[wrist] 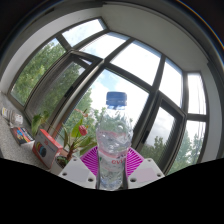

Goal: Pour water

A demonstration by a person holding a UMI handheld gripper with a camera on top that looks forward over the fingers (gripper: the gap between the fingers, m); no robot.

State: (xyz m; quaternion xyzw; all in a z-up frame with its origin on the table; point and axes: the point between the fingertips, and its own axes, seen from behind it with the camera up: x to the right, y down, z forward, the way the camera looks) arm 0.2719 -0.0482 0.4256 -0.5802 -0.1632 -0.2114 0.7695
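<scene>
At the lower centre of the frame, a clear plastic water bottle with a blue cap [113, 140] stands upright between the two pale fingers of the gripper [112, 166], whose pink pads [92, 157] appear to press on its sides; the gripper looks closed on the bottle, holding it up against the windows. The bottle appears to hold water, though its level is hard to read against the bright glass. The cap is on, and no cup or other receiving vessel shows, so I judge the pouring has not begun: the bottle is in hand, but it is not tilted, and finding a target, opening and tipping are all left.

No table or work surface is visible beneath the bottle. The room is a glazed sunroom: dark-framed windows [130, 70] fill the upper and middle frame, with green trees outside. At lower left, potted green plants with reddish leaves [68, 135] stand along a sill, beside small objects I cannot identify.
</scene>
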